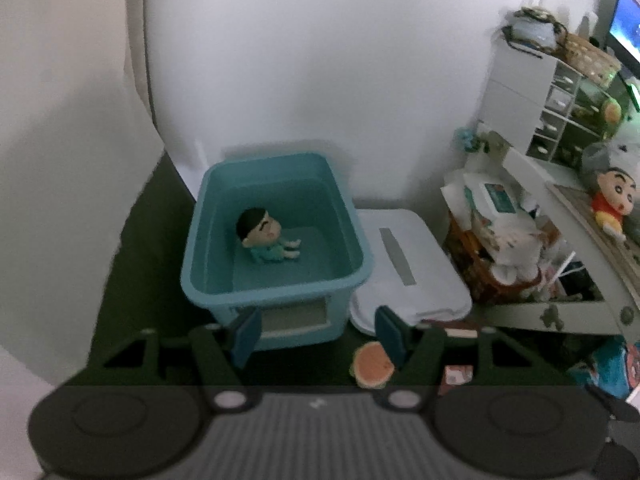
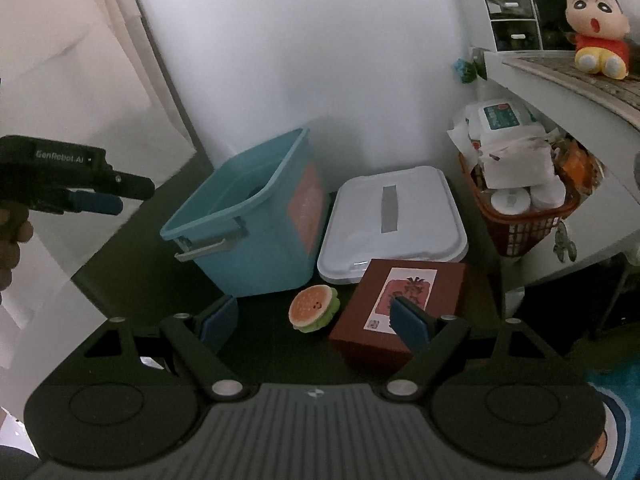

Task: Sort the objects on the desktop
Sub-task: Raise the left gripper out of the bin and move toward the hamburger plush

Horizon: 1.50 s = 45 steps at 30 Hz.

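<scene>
Both grippers first: our left gripper (image 1: 316, 334) stands with its blue pads apart and nothing between them, facing the near wall of the bin; our right gripper (image 2: 316, 322) is spread wide and empty, low over the dark green desk mat (image 2: 132, 264). From the right wrist view we also see the left gripper at far left, held by a hand (image 2: 12, 240).

Items, largest to smallest:

1. Open-topped teal plastic storage bin (image 1: 276, 280), on the mat against the white wall, left of centre. Grey handle on its near end. We take it for the sorting container.
2. White rectangular plastic lid (image 2: 394, 220), lying flat just right of the bin, grey strip down its middle. Not yet fitted.
3. Brown cardboard box with a white printed label (image 2: 400, 304), near right, its far edge touching or overlapping the lid. Right-hand pad sits in front of it. Unsorted.
4. Small cartoon boy figurine in teal clothes (image 1: 268, 236), seated on the bin floor. Sorted.
5. Small hamburger-shaped toy (image 2: 314, 308), on the mat between bin and brown box, near the right gripper. Unsorted.

Progress, in our judgement: one item in, two left outside, lid still off, so roughly a third done. Hamburger toy looks the likeliest next pick.
</scene>
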Available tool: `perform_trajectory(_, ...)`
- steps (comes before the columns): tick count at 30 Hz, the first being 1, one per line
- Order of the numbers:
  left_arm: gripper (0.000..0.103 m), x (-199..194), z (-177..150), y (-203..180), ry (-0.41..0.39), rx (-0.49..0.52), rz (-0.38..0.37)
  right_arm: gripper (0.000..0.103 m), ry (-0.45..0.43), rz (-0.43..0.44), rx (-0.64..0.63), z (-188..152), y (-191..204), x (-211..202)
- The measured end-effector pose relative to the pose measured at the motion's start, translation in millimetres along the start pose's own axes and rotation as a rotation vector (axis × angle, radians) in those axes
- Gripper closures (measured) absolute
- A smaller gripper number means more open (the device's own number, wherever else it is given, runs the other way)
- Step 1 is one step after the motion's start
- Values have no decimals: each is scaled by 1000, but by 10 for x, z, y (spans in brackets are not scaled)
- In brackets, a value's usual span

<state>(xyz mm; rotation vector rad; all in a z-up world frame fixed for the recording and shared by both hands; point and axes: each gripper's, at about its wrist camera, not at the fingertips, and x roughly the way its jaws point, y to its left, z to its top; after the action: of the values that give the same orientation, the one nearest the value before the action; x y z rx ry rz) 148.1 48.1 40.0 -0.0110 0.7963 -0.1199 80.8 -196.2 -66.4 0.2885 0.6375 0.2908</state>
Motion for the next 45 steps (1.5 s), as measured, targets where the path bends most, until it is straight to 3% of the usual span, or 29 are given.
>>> perform_trajectory(15, 36, -24, -403, -185, 0, -17, -64, 16, -12, -31, -46, -142, 20, -228)
perform_trajectory(26, 36, 181, -694, -195, 27, -34, -105, 16, 7, -60, -61, -242, 33, -259)
perform_trajectory(45, 36, 549, -928, -131, -8, -55, -172, 16, 33, -121, -54, -405, 100, -161)
